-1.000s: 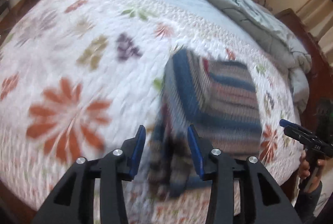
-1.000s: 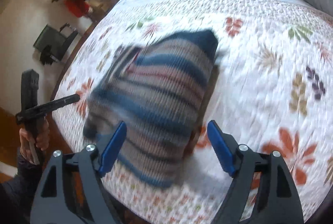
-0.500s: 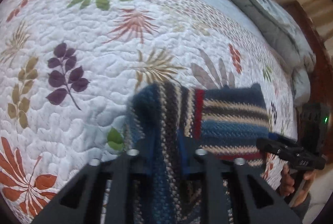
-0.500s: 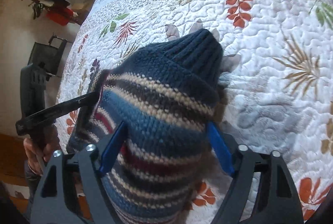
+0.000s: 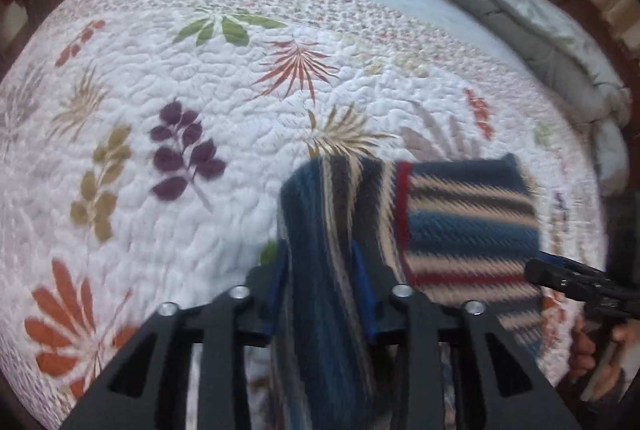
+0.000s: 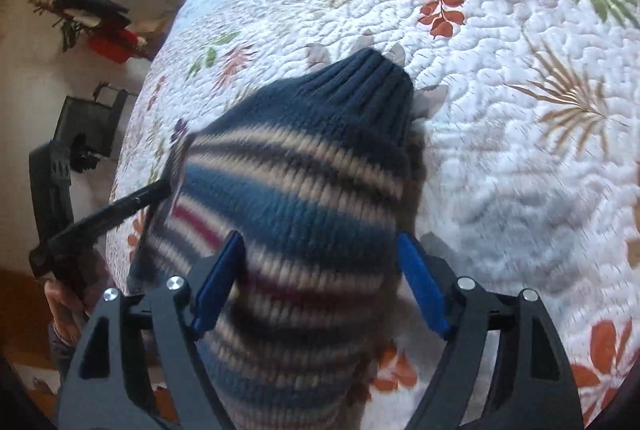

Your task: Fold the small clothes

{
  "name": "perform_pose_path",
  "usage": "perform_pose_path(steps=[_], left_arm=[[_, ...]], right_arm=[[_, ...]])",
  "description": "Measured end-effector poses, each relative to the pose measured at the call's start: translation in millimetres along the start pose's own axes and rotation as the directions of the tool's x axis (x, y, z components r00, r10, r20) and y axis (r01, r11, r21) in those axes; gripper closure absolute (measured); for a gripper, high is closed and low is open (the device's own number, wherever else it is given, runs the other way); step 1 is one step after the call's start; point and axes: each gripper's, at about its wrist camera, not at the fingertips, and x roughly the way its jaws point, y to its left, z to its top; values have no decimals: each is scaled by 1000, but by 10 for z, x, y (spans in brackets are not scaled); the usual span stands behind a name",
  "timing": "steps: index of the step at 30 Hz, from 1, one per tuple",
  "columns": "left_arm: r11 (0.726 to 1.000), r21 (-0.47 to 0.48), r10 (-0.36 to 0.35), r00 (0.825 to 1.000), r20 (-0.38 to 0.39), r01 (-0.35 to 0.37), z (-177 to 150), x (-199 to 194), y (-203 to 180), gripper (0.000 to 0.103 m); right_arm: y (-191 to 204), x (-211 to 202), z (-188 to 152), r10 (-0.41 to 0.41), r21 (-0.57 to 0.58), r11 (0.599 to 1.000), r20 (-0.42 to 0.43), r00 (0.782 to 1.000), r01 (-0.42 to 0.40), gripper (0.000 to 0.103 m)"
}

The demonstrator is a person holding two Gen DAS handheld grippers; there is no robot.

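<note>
Looking along our left gripper (image 5: 322, 294), we see its blue pads pressed against a raised fold of the striped knit garment (image 5: 460, 222), so the tongs are clamped on the cloth. That pinched fold stands up between the fingers with its stripes running away from the camera, while the rest of the garment lies flat on the floral quilt (image 5: 200, 90) to the right, its stripes running crosswise. Its navy ribbed edge points toward the far side of the bed, where a grey duvet (image 5: 520, 10) is bunched.

From our right gripper (image 6: 320, 286), the garment (image 6: 304, 182) stretches lengthwise away from us, the ribbed navy end farthest. Here the tongs stand wide apart, one blue pad at either side of the knit, which fills the gap; we cannot tell whether they touch it. Both views are slightly blurred.
</note>
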Motion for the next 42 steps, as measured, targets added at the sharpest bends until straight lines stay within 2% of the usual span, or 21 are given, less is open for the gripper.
perform_pose_path(steps=[1,3,6,9,11,16,19,23,27,30,34,36,42], left_arm=[[1000,8,-20,1000,4,20,-94,-99,9,61],[999,18,-44,999,8,44,-275,-231,22,50],[996,53,-65,998,-8,65,-616,-359,-2,47],[995,74,-60,998,-14,61,-812,-367,-23,38],[994,80,-72,997,-23,73,-914,-351,-34,37],[992,68,-106,994,-15,107,-969,-293,-79,31],[987,85,-138,990,-16,138,-970,-214,-136,22],[985,100,-138,990,-36,141,-957,-22,-199,15],[984,139,-110,994,-16,112,-989,13,-271,15],[983,148,-105,994,-5,105,-1017,11,-278,18],[983,146,-109,994,3,108,-1029,9,-292,19],[983,146,-116,993,7,114,-1036,11,-311,19],[982,149,-119,992,28,114,-1049,-7,-391,20]], right_arm=[[20,-43,-61,0,-12,1000,0,1000,0,20],[60,-127,-258,14,-35,999,-11,1000,-15,18],[94,-171,-503,24,-56,998,-38,999,-26,16],[122,-201,-709,19,-76,997,-58,998,-23,16],[144,-217,-808,22,-87,996,-67,997,-28,16],[233,-160,-855,14,-109,994,-72,997,-21,15],[262,-86,-821,28,-107,994,-80,996,-36,15],[241,51,-774,47,-97,994,-96,994,-57,14],[152,199,-744,107,-65,991,-119,987,-115,12],[71,267,-747,158,-35,986,-130,979,-163,21],[86,218,-787,116,-87,988,-110,987,-126,43],[72,163,-801,114,-92,988,-105,988,-124,51],[37,1,-820,126,-102,986,-86,988,-134,58]])
